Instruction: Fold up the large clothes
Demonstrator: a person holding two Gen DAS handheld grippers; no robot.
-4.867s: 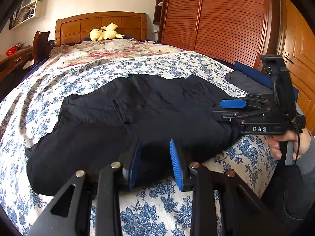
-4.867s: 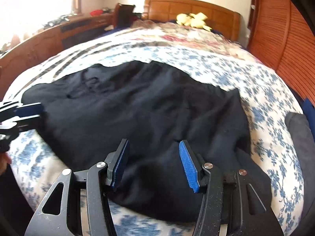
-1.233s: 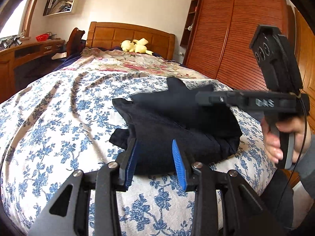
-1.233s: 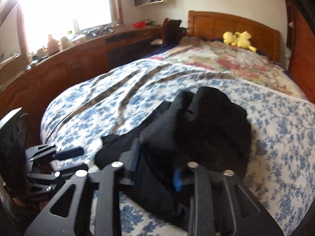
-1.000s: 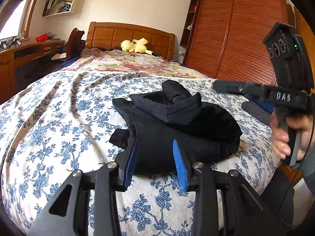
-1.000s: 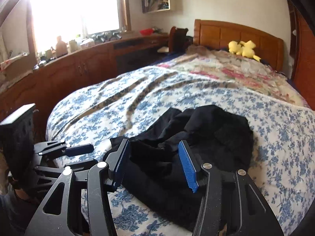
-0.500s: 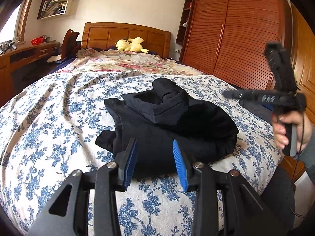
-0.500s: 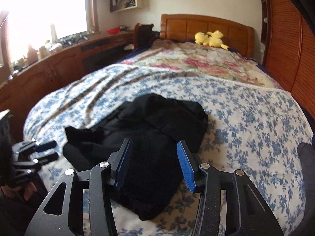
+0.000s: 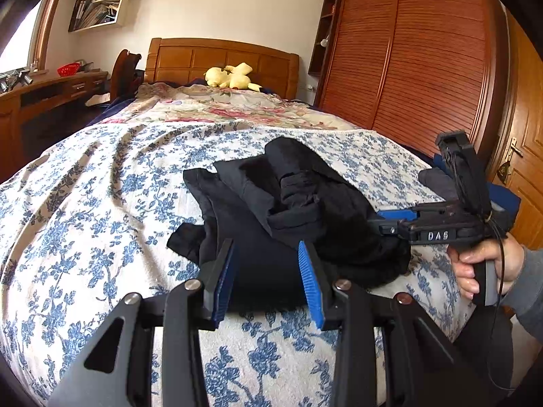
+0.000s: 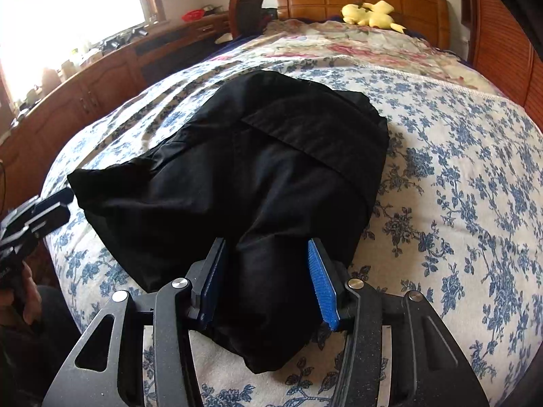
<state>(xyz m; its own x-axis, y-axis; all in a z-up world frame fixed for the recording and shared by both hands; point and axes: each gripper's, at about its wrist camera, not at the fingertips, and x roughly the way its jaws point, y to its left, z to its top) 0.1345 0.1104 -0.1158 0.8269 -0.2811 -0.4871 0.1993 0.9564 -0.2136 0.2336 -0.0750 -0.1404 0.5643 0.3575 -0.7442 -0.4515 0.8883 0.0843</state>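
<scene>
Nearest us, our left gripper (image 9: 268, 279) hangs with its blue pads spread wide and nothing between them, just short of the near edge of the black garment (image 9: 288, 210). Our right gripper (image 10: 266, 279) is likewise spread apart, its pads either side of the garment's near end without pinching it; whether the pads touch the cloth we cannot tell. In the left view the right gripper (image 9: 395, 220) reaches in from the side, level with the garment's right edge, held by our right hand (image 9: 482, 268).

The garment lies bunched in a rough, uneven bundle on the blue-flowered bedspread (image 10: 458, 176), near the foot of the bed, with a flat band (image 10: 305, 142) running across its top in the right view and a crumpled hump in the left.

Farther back, a pink-flowered quilt (image 9: 217, 108) covers the bed's upper part, a yellow plush toy (image 9: 232, 76) rests against the wooden headboard (image 9: 190, 57), and a slatted wardrobe (image 9: 407, 54) stands to the right.
</scene>
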